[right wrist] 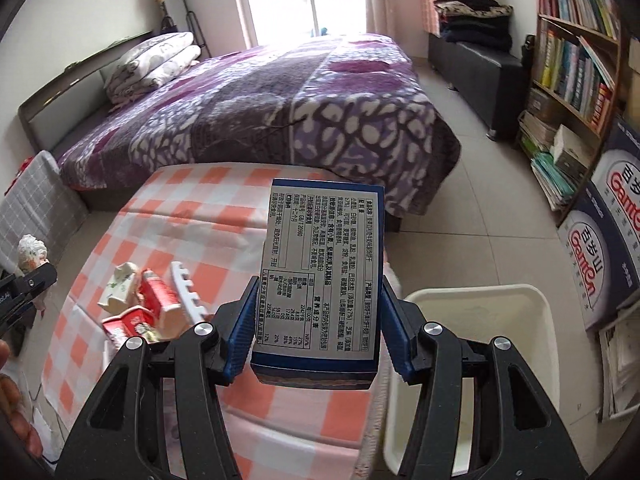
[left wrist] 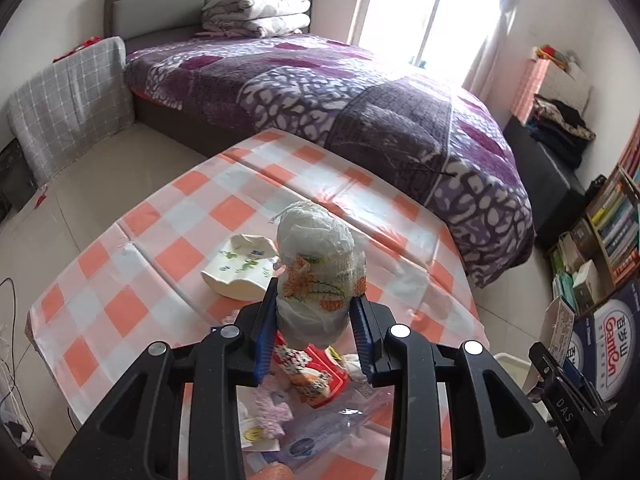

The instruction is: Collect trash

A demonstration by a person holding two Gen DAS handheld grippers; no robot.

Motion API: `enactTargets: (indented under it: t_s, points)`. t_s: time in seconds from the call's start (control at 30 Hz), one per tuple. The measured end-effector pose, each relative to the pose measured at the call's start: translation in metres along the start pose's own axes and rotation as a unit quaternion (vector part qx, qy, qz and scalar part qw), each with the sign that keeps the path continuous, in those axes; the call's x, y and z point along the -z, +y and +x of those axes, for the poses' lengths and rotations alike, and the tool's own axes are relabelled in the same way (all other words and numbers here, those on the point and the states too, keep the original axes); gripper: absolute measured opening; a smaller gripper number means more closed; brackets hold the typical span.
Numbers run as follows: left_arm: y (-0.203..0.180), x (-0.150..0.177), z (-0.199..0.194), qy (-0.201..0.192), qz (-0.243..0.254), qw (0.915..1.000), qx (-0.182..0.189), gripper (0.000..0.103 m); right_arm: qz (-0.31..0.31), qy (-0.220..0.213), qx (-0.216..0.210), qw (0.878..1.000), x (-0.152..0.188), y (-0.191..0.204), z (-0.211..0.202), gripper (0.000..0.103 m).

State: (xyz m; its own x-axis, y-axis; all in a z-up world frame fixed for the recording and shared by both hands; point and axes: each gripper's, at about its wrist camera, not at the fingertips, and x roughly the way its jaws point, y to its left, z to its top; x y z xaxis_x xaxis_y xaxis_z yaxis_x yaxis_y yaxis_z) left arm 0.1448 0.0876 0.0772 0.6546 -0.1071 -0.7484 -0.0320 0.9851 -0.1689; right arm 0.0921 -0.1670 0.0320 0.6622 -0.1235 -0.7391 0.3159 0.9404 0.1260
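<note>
My left gripper (left wrist: 314,292) is shut on a rolled-up diaper (left wrist: 320,260), white with an orange flower print, held above the checked table (left wrist: 132,280). My right gripper (right wrist: 320,280) is shut on a blue box (right wrist: 324,264) whose white printed label faces the camera; it hangs over the table's right edge. A white bin (right wrist: 480,304) stands on the floor just right of the box. More trash lies on the table: red cartons (right wrist: 152,304), a white toothed plastic piece (right wrist: 188,292), a folded white packet (left wrist: 240,268) and a clear plastic bottle (left wrist: 320,428).
A bed with a purple blanket (left wrist: 340,92) stands right behind the table. A bookshelf (right wrist: 572,60) and printed cardboard boxes (right wrist: 608,240) line the right wall. Tiled floor (right wrist: 480,200) lies open between bed and shelf. Cables (left wrist: 12,360) hang at the table's left.
</note>
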Motion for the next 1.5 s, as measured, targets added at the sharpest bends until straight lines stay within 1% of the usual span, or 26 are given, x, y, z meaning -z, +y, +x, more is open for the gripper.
enactTargets:
  t_s: [0.1,0.17,0.23,0.33,0.4,0.43,0.47,0.6,0.73,0.87,0.93,0.97,1.0,1.03,1.1,1.23,1.33,1.4,1.43,1.47,1.5]
  points:
    - [-0.032,0.012,0.01,0.015,0.032,0.9992,0.016,0.034,0.052,0.025,0.009,0.998,0.002,-0.037,0.007,0.053]
    - [-0.052,0.022,0.016,0.028,0.052,0.9978,0.029,0.034,0.076,0.032,0.02,0.996,0.002,-0.056,0.009,0.053]
    - [-0.076,0.035,0.022,0.042,0.077,0.9951,0.044,0.034,0.092,0.036,0.037,0.994,0.003,-0.073,0.008,0.053]
    - [-0.107,0.055,0.03,0.059,0.112,0.9901,0.062,0.034,0.128,0.045,0.049,0.99,0.002,-0.1,0.007,0.056]
    - [-0.129,0.069,0.035,0.074,0.134,0.9851,0.078,0.034,0.152,0.043,0.058,0.986,0.002,-0.118,0.003,0.066]
    - [-0.138,0.075,0.038,0.081,0.143,0.9828,0.083,0.034,0.165,0.039,0.063,0.984,0.002,-0.127,0.0,0.074]
    - [-0.147,0.082,0.04,0.089,0.153,0.98,0.09,0.034,0.178,0.034,0.068,0.981,0.002,-0.137,-0.004,0.079]
    - [-0.179,0.104,0.051,0.122,0.181,0.9693,0.113,0.034,0.218,0.026,0.076,0.973,0.002,-0.167,-0.011,0.085]
    - [-0.205,0.121,0.06,0.154,0.197,0.9588,0.136,0.034,0.255,0.026,0.078,0.963,0.004,-0.194,-0.014,0.086]
    - [-0.23,0.14,0.061,0.18,0.213,0.9447,0.172,0.036,0.268,0.023,0.074,0.96,0.003,-0.204,-0.016,0.086]
    - [-0.237,0.145,0.058,0.187,0.219,0.9384,0.19,0.044,0.272,0.022,0.07,0.96,0.002,-0.208,-0.017,0.086]
    - [-0.24,0.148,0.058,0.194,0.221,0.9341,0.203,0.061,0.272,0.021,0.069,0.96,0.001,-0.208,-0.017,0.086]
    - [-0.241,0.149,0.058,0.197,0.22,0.9325,0.208,0.079,0.271,0.019,0.069,0.96,0.0,-0.208,-0.017,0.086]
    - [-0.239,0.149,0.058,0.196,0.218,0.933,0.209,0.083,0.27,0.017,0.068,0.96,-0.001,-0.208,-0.017,0.086]
    - [-0.238,0.149,0.057,0.19,0.225,0.9362,0.192,0.083,0.266,0.012,0.066,0.962,-0.004,-0.206,-0.018,0.086]
    - [-0.217,0.136,0.058,0.177,0.224,0.9467,0.149,0.085,0.24,0.01,0.062,0.969,-0.009,-0.189,-0.015,0.088]
    - [-0.19,0.119,0.056,0.152,0.213,0.9593,0.106,0.086,0.225,0.022,0.052,0.973,-0.01,-0.176,-0.008,0.088]
    - [-0.168,0.104,0.054,0.132,0.202,0.9682,0.065,0.09,0.216,0.029,0.044,0.975,-0.01,-0.165,-0.004,0.088]
    - [-0.157,0.098,0.054,0.124,0.197,0.9712,0.049,0.092,0.208,0.033,0.038,0.977,-0.01,-0.157,-0.001,0.088]
    - [-0.143,0.09,0.054,0.117,0.189,0.9748,0.02,0.094,0.201,0.037,0.033,0.978,-0.009,-0.149,0.001,0.088]
    - [-0.133,0.085,0.055,0.114,0.186,0.9759,-0.002,0.095,0.192,0.04,0.027,0.98,-0.008,-0.14,0.004,0.088]
